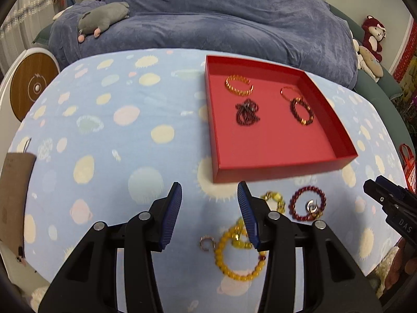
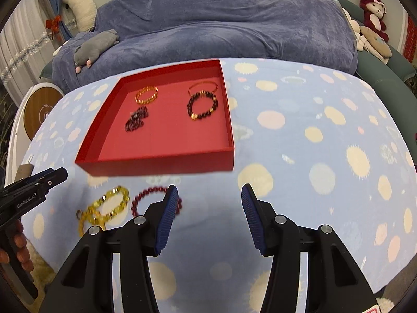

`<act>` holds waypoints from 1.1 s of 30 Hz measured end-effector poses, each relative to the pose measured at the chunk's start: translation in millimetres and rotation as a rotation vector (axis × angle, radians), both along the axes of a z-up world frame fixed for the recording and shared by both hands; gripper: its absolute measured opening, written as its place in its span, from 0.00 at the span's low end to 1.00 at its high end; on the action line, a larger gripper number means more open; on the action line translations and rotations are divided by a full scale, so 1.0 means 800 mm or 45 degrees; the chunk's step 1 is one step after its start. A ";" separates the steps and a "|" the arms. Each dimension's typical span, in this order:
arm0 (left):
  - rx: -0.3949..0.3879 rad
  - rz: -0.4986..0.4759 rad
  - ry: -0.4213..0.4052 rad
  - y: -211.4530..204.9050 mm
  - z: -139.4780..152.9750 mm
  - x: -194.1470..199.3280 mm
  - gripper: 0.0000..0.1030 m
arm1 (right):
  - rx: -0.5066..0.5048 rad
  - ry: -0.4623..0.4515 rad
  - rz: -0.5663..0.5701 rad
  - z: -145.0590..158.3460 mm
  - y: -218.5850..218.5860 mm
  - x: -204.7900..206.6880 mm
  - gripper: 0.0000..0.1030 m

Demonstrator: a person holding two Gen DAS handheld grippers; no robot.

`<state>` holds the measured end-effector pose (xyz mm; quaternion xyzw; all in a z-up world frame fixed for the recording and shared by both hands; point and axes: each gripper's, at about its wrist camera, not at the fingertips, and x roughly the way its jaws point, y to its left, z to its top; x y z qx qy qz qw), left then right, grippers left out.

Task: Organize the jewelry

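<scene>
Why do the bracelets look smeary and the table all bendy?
In the left wrist view, the bracelets in the red box look smeared by motion blur, and the yellow bead bracelet is soft too. In the right wrist view, the box's front edge is fuzzy. Both views use a fisheye lens, which curves the table and darkens the corners.

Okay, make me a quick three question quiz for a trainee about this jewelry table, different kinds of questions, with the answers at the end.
1. True or false: the red tray already holds four pieces of jewelry.
2. Multiple choice: where does the yellow bead bracelet lie? A) inside the tray B) on the blue tablecloth in front of the tray C) on the bed
3. Fill in: the left gripper and the right gripper both have jaws that are ____, with nothing between them.

Key: 1 true; 2 B; 3 open
</scene>
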<state>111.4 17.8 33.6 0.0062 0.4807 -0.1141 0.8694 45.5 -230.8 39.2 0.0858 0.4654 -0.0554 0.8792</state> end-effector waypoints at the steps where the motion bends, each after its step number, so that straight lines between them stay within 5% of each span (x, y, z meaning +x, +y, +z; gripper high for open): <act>1: -0.006 0.005 0.021 0.002 -0.008 -0.008 0.41 | -0.002 0.018 -0.001 -0.006 0.003 -0.010 0.48; 10: -0.053 0.013 0.104 -0.017 -0.041 -0.041 0.41 | 0.056 0.116 0.004 -0.042 0.027 -0.054 0.48; 20: -0.062 -0.022 0.112 -0.045 -0.062 -0.015 0.40 | 0.074 0.137 0.037 -0.051 0.042 -0.049 0.48; 23: -0.046 -0.038 0.094 -0.052 -0.064 -0.012 0.36 | 0.080 0.147 0.036 -0.055 0.042 -0.049 0.48; 30: -0.023 -0.081 0.082 -0.061 -0.066 -0.013 0.09 | 0.091 0.158 0.034 -0.060 0.042 -0.046 0.48; 33: -0.038 -0.092 0.091 -0.061 -0.065 -0.014 0.09 | 0.087 0.156 0.043 -0.059 0.044 -0.047 0.48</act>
